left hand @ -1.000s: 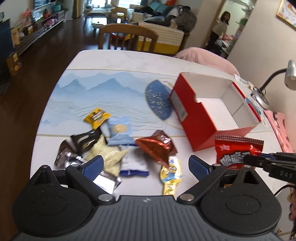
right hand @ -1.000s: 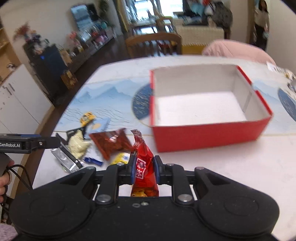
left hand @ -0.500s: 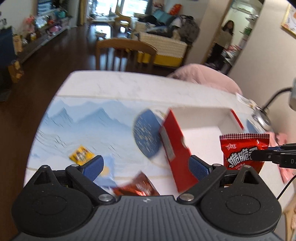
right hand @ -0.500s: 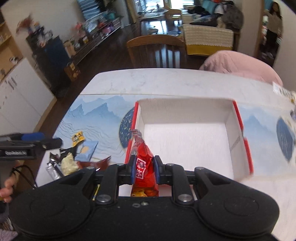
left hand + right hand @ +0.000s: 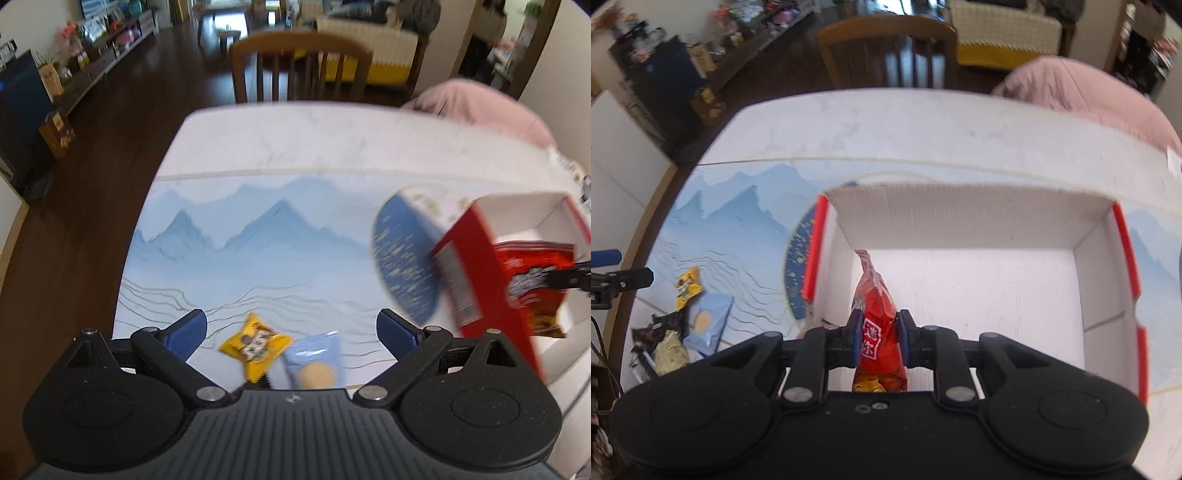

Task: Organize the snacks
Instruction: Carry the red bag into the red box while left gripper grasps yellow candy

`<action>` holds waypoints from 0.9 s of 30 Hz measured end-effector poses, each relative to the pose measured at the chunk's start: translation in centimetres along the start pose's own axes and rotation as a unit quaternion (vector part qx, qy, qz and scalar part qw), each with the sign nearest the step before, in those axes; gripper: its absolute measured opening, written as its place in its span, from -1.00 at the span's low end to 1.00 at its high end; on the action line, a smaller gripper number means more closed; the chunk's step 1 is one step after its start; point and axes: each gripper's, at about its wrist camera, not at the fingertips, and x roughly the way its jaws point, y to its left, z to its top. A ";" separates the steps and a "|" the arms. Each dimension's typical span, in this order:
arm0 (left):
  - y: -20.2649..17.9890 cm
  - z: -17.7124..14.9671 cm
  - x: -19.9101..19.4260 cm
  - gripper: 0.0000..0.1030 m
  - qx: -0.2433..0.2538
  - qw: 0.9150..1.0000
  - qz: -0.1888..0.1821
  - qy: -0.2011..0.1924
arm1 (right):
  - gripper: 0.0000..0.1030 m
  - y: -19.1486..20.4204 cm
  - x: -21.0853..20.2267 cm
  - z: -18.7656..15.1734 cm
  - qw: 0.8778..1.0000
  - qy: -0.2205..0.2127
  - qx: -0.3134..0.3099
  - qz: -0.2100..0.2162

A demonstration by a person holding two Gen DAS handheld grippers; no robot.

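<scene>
My right gripper is shut on a red snack bag and holds it over the near left part of the open red box with a white inside. In the left wrist view the same bag hangs over the box at the right edge. My left gripper is open and empty above the table, with a yellow candy packet and a light blue biscuit packet between its fingers' lines. More snacks lie in a pile left of the box.
The white table carries a blue mountain-print mat. A wooden chair stands at the far edge and a pink cushion at the far right. The table's left edge drops to dark floor.
My right gripper has carried the red bag forward from in front of the box to over its inside. My left gripper has risen and moved forward, so most of the pile has left its view.
</scene>
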 end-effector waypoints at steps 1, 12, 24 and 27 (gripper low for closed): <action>0.7 0.1 1.1 0.92 -0.013 1.000 0.002 0.013 | -0.63 -0.1 0.3 -0.1 1.000 0.004 0.008 -0.003; 6.9 -1.4 10.6 0.92 -0.245 0.959 0.023 0.137 | -0.63 -0.8 1.4 -0.5 0.998 0.021 0.042 -0.036; 5.9 -1.6 11.4 0.06 -0.251 0.959 0.055 0.120 | -0.64 -1.1 1.3 -0.1 0.999 0.011 0.039 -0.032; 5.9 -1.8 11.3 -0.03 -0.250 0.960 0.056 0.115 | -0.64 -1.3 1.3 -0.1 0.999 0.008 0.040 -0.031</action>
